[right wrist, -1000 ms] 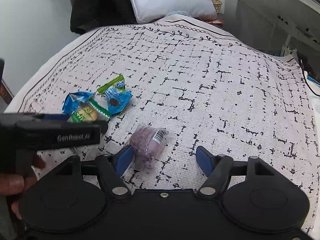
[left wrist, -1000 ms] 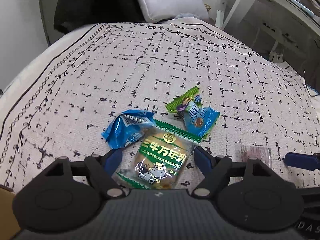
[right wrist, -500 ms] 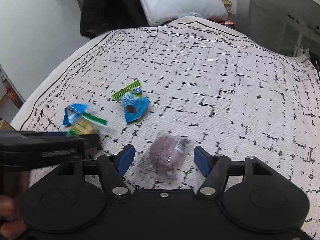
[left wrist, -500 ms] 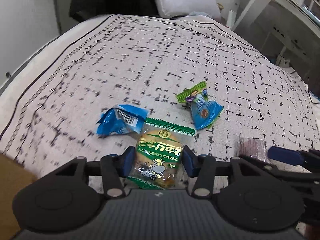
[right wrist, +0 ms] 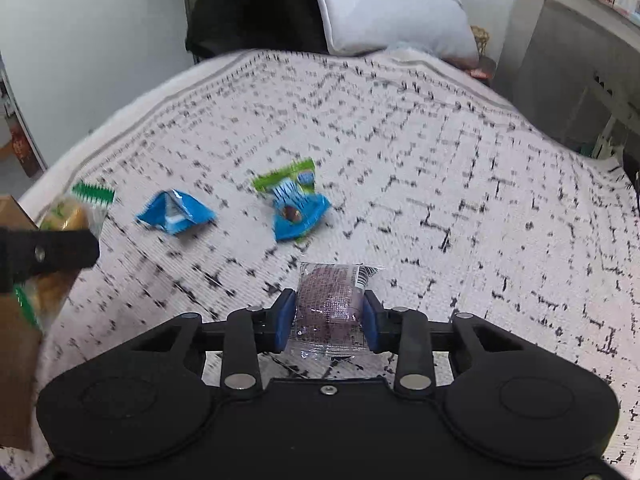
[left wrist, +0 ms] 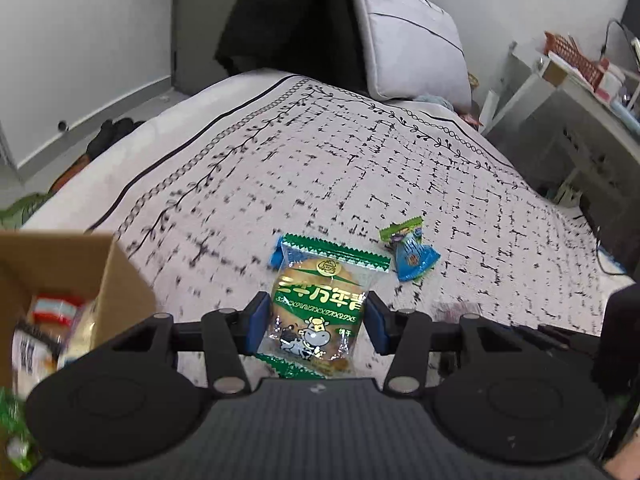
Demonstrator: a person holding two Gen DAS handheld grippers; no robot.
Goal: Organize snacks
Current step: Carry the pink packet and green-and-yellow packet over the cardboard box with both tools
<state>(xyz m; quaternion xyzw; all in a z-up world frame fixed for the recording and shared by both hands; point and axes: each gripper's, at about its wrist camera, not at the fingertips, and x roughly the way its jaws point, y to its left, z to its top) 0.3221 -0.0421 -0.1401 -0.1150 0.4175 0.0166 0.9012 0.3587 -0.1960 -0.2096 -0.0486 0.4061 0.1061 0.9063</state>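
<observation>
My left gripper point(left wrist: 316, 326) is shut on a green biscuit packet point(left wrist: 318, 306) and holds it above the bed; it also shows at the left of the right wrist view point(right wrist: 64, 216). My right gripper point(right wrist: 325, 322) is shut on a clear packet with a purple snack point(right wrist: 330, 304), just over the bedspread. A blue packet point(right wrist: 176, 214) and a blue-and-green packet point(right wrist: 294, 210) lie on the bedspread ahead; the latter also shows in the left wrist view point(left wrist: 410, 254). A cardboard box point(left wrist: 80, 276) with several snacks inside stands at the left.
The patterned bedspread point(left wrist: 360, 168) covers the bed. A grey pillow point(left wrist: 408, 36) leans at the far end beside dark clothing. A white desk point(left wrist: 580, 92) with clutter stands at the right.
Both grippers have closed on their packets. The left one has lifted the green packet and swung left, bringing the cardboard box into view. The right one now grips the purple packet.
</observation>
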